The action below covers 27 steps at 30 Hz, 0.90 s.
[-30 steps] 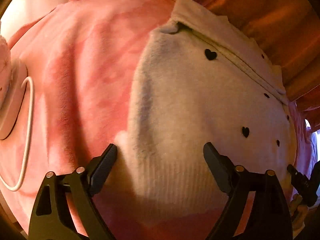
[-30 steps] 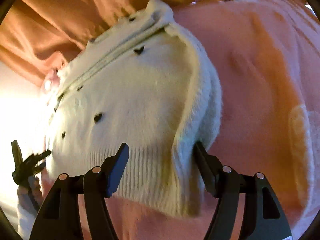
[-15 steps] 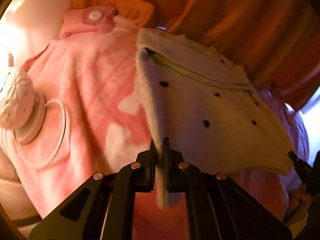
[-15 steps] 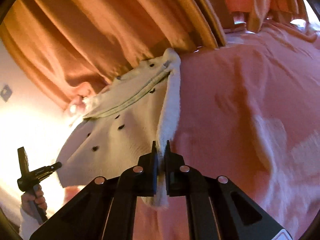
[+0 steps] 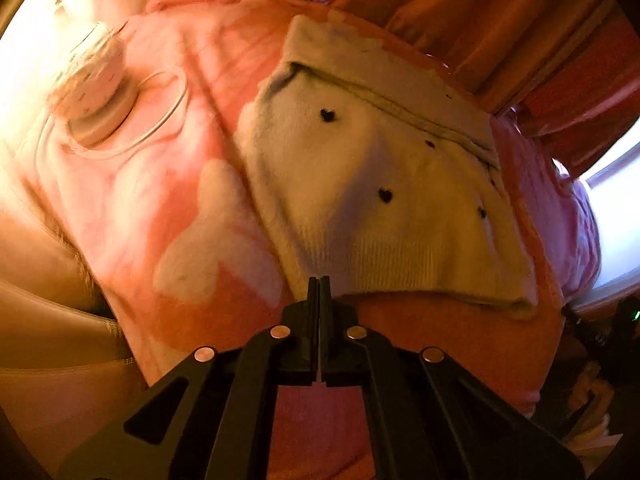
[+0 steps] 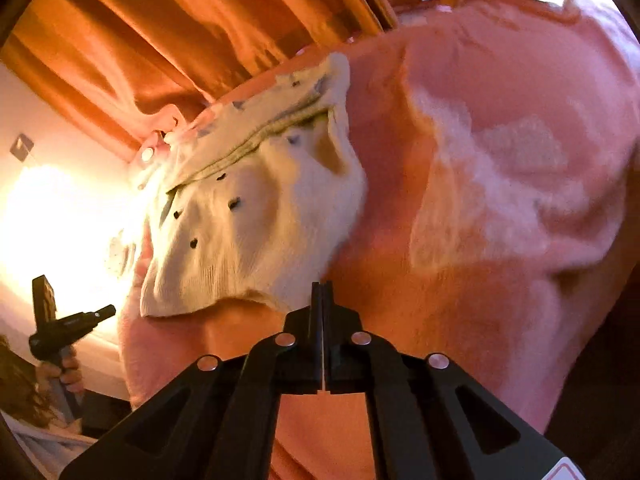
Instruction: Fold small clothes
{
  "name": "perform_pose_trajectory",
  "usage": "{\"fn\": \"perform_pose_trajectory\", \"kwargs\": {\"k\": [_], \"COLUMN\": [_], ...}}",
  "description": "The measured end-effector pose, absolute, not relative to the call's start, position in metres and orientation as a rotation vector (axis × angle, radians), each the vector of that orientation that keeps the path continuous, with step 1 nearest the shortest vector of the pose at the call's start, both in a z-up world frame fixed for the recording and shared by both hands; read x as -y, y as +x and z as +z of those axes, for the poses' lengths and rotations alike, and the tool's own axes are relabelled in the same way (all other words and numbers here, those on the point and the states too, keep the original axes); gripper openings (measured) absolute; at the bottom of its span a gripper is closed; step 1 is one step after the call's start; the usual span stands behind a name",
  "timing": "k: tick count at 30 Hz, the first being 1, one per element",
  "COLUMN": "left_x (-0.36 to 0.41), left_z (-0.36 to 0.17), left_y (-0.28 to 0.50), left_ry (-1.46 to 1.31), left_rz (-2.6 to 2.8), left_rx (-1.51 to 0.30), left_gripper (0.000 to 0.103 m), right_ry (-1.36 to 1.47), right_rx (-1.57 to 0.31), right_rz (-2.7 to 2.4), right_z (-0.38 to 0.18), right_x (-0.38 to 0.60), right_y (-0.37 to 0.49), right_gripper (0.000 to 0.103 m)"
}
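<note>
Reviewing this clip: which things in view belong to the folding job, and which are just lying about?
Belong to the job:
- cream sweater with small black hearts
- left gripper, shut
- right gripper, shut

Just lying about:
- pink blanket underneath
- orange curtain
- round white gadget with its cord

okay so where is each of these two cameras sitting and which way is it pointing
Left wrist: rides the left gripper, facing forward over its closed fingers at the cream knit sweater with black hearts on the pink fleece blanket; orange curtains behind.
Right wrist: rides the right gripper, fingers closed, facing the sweater's other edge; the left gripper in the person's hand shows at left.
Shared: sweater, blanket, curtains.
</note>
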<state>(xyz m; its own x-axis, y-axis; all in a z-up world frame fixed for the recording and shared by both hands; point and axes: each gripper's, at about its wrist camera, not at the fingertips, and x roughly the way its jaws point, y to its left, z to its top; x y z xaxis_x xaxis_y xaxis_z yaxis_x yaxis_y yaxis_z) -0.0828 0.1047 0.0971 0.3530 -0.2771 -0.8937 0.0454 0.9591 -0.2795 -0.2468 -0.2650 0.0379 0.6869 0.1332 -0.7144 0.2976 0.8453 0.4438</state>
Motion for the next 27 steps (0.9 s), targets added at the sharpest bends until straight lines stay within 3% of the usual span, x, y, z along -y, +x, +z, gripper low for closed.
{"fn": "perform_pose_trajectory", "kwargs": {"k": [2, 4, 5, 6, 7, 10, 11, 12, 14, 17, 19, 21, 23, 27], "left_x": [-0.095, -0.086, -0.085, -0.087, -0.092, -0.097, -0.094, -0.090, -0.088, -0.077, -0.073, -0.076, -0.085, -0.095], "left_z": [0.083, 0.069, 0.063, 0.057, 0.053, 0.046, 0.044, 0.040, 0.029, 0.022, 0.012, 0.003, 0.008, 0.056], "left_y": [-0.068, -0.053, -0.048, -0.043, -0.042, -0.043, -0.044, -0.042, -0.036, -0.027, -0.020, -0.013, -0.013, -0.009], "left_ry": [-0.203, -0.187, -0.181, -0.188, -0.199, -0.218, -0.199, -0.180, -0.184, -0.123, -0.133, -0.171, -0.280, -0.340], "left_rz": [-0.213, -0.195, -0.173, -0.145, -0.127, -0.122, -0.127, -0.123, -0.132, -0.130, -0.149, -0.160, -0.185, -0.228], "left_rx": [-1.198, -1.221, -1.235, -1.256, -1.266, -1.263, -1.263, -1.262, -1.277, -1.240, -1.273, -1.308, -1.304, -1.185], "left_gripper": [0.000, 0.014, 0.035, 0.062, 0.071, 0.082, 0.086, 0.087, 0.089, 0.085, 0.064, 0.019, 0.018, 0.016], "right_ry": [0.542, 0.561, 0.574, 0.574, 0.579, 0.508, 0.468, 0.431, 0.395, 0.402, 0.420, 0.432, 0.528, 0.570], "right_rx": [-0.824, -0.862, -0.887, -0.887, -0.909, -0.954, -0.963, -0.973, -0.971, -0.992, -1.006, -1.013, -1.015, -0.846], "right_rz": [-0.111, -0.109, -0.109, -0.109, -0.112, -0.167, -0.169, -0.171, -0.158, -0.114, -0.094, -0.089, -0.040, 0.034], "right_z": [0.033, 0.021, 0.012, 0.012, 0.004, -0.011, -0.012, -0.013, -0.016, -0.029, -0.041, -0.048, -0.051, -0.005], "right_x": [0.267, 0.265, 0.263, 0.263, 0.263, 0.251, 0.246, 0.239, 0.232, 0.228, 0.228, 0.229, 0.237, 0.246], "right_y": [-0.230, -0.211, -0.208, -0.208, -0.208, -0.206, -0.205, -0.201, -0.194, -0.175, -0.160, -0.153, -0.150, -0.158], "right_gripper": [0.002, 0.013, 0.018, 0.034, 0.043, 0.050, 0.058, 0.065, 0.068, 0.067, 0.059, 0.011, 0.011, 0.010]}}
